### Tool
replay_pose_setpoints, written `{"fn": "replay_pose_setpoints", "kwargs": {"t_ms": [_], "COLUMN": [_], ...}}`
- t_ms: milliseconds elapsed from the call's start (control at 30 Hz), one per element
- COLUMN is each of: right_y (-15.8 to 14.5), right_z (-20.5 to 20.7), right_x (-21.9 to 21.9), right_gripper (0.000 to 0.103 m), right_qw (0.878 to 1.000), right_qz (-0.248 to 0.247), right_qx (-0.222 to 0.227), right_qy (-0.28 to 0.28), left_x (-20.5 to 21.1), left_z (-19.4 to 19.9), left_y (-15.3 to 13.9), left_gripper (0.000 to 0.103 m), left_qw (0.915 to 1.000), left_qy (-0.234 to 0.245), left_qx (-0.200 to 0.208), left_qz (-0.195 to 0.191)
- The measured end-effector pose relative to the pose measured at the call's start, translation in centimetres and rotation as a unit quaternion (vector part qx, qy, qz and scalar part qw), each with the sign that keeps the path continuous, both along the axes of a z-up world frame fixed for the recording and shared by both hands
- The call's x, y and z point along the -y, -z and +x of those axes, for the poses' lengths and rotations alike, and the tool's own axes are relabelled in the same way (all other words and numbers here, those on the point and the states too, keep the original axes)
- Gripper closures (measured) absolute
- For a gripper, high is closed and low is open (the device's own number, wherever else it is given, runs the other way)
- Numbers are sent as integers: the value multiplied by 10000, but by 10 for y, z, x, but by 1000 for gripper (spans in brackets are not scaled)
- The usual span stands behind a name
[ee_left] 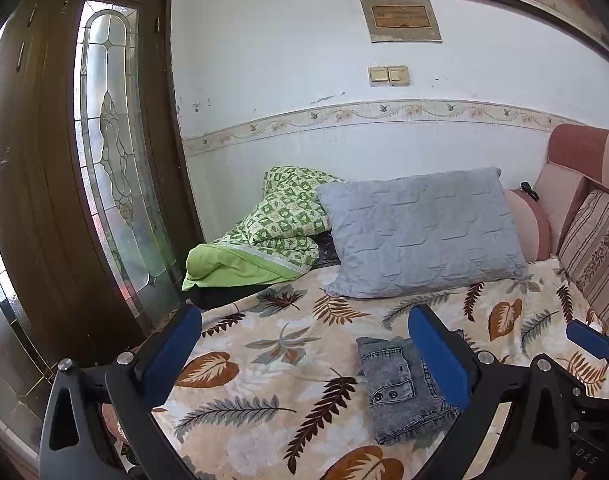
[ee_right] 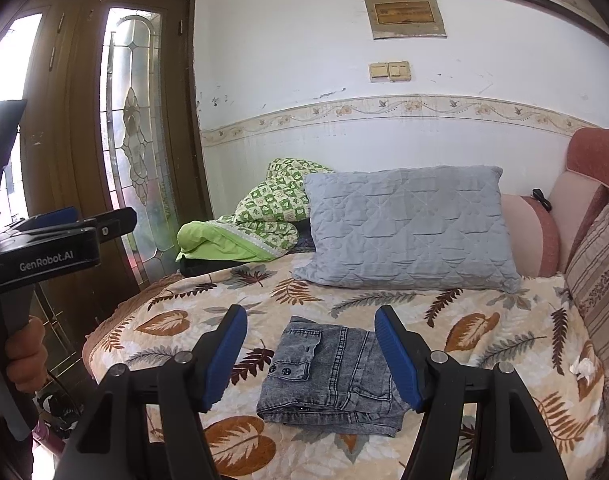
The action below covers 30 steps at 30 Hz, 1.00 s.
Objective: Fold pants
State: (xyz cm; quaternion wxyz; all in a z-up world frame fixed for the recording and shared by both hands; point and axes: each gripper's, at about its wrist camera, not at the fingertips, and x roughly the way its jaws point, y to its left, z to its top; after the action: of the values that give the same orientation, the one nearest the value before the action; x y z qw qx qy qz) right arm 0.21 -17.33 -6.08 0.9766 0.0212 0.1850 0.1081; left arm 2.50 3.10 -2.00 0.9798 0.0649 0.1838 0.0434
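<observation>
Pants (ee_right: 336, 376) folded on the bed (ee_right: 484, 344), ahead between the spread fingers of our right tool (ee_right: 310, 356), our left tool (ee_left: 304, 356) wide, empty, grey pillow (ee_right: 408, 228) and green quilt (ee_right: 264, 216) beyond.

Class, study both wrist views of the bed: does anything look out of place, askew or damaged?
The jeans lie in a compact folded bundle on the leaf-print bedspread, nothing askew there. Odd bits: a crumpled white tissue-like scrap by the striped cushion, a bunched green quilt beside the grey pillow, and scuffed, peeling paint on the wall.
</observation>
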Motion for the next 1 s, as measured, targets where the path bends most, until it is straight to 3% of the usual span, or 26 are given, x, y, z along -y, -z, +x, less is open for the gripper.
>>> {"fn": "replay_pose_setpoints", "kwargs": {"t_ms": [1000], "right_y": [-24], "right_z": [-41], "right_x": [-15], "right_gripper": [33], "right_qw": [9994], "right_qz": [-100], "right_qx": [332], "right_qy": [-71], "left_x": [-11], "left_z": [-49], "left_y": [-26], "left_gripper": [0], "left_qw": [9991], "left_qy": [48], "left_qx": [391], "left_qz": [-138]}}
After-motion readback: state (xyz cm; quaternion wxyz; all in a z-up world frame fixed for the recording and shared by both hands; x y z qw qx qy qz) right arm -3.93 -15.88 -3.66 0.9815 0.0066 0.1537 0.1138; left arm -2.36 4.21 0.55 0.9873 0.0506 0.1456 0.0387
